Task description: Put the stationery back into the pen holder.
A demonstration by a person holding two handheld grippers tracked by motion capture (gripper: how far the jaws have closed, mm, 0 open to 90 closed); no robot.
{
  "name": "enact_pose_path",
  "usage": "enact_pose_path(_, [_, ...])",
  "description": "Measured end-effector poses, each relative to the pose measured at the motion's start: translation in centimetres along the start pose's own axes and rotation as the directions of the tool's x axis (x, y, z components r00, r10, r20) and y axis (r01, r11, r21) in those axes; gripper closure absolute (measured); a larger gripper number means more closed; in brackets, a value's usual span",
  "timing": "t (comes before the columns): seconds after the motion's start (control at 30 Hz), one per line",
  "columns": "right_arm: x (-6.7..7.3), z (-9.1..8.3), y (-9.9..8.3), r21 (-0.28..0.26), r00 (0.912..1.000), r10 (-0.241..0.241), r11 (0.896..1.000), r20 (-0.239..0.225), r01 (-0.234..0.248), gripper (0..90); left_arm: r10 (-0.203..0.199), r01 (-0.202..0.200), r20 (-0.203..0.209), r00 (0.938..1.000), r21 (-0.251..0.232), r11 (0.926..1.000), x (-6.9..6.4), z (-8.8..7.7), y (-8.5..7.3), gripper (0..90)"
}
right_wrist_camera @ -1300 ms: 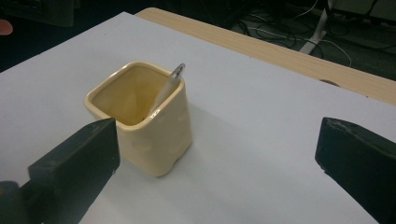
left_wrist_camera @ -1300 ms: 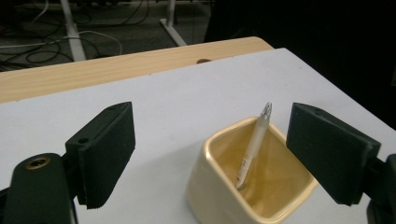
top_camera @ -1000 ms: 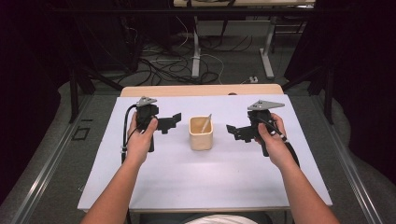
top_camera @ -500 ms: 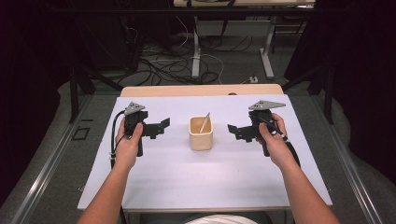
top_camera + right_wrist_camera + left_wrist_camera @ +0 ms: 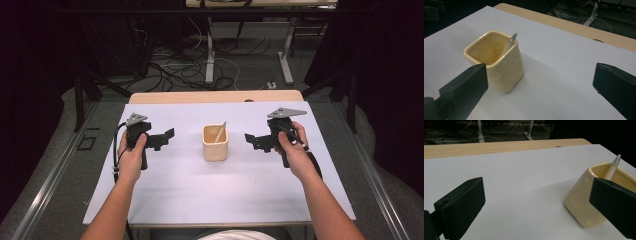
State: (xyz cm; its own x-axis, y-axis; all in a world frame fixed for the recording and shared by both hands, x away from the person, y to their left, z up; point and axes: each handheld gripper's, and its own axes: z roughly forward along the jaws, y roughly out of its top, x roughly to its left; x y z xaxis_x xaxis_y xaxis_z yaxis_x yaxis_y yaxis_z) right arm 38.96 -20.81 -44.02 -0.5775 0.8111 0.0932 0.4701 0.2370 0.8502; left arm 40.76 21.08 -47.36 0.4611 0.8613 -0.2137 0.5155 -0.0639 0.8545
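Beside cup (image 5: 215, 143), wide-open empty grippers (image 5: 165, 136)

White sheet (image 5: 225, 180) covers wooden table (image 5: 215, 96); cables (image 5: 170, 70) seemingly tangled behind.

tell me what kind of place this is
Probably a lab or recording workspace, not a home: dark curtains ring the table, loose cables sprawl on the floor, and the white sheet holds just one cream cup with a pen.
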Motion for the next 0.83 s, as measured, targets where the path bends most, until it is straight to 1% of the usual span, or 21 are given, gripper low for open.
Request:
enact_pose_path(0.07, [0.0, 0.0, 0.0, 0.001, 1.0000, 0.000, 1.000, 0.002, 0.000, 0.0, -0.008, 0.008, -0.005, 1.0000, 0.000, 1.0000, 0.1, 0.0, -0.1, 0.3])
enact_pose_path(0.23, [-0.2, 0.1, -0.1, 0.002, 1.0000, -0.001, 1.000, 0.005, 0.001, 0.0, -0.009, 0.009, -0.012, 0.9999, -0.001, 1.0000, 0.5, -0.1, -0.1, 0.3])
enact_pose_path(0.37, [-0.2, 0.1, -0.2, 0.002, 1.0000, -0.001, 1.000, 0.003, 0.001, 0.0, -0.021, 0.021, -0.014, 0.9997, 0.000, 0.9998, 0.8, -0.2, -0.2, 0.5])
enact_pose_path(0.43, [-0.2, 0.2, -0.2, 0.002, 1.0000, -0.002, 1.000, 0.005, 0.002, 0.0, -0.020, 0.020, -0.015, 0.9997, 0.000, 0.9998, 0.9, -0.1, -0.3, 0.5])
enact_pose_path(0.47, [-0.2, 0.2, -0.2, 0.006, 1.0000, 0.006, 1.000, 0.003, -0.006, 0.0, -0.023, 0.023, -0.018, 0.9996, -0.001, 0.9997, 1.0, -0.2, -0.3, 0.5])
enact_pose_path(0.63, [-0.2, 0.3, -0.3, 0.012, 1.0000, 0.001, 1.000, 0.007, -0.001, 0.0, -0.032, 0.032, -0.024, 0.9992, -0.002, 0.9995, 1.2, -0.2, -0.3, 0.5])
enact_pose_path(0.83, [-0.4, 0.3, -0.3, 0.011, 1.0000, 0.001, 1.000, 0.005, -0.001, 0.0, -0.032, 0.032, -0.027, 0.9991, 0.000, 0.9995, 1.3, -0.3, -0.3, 0.5])
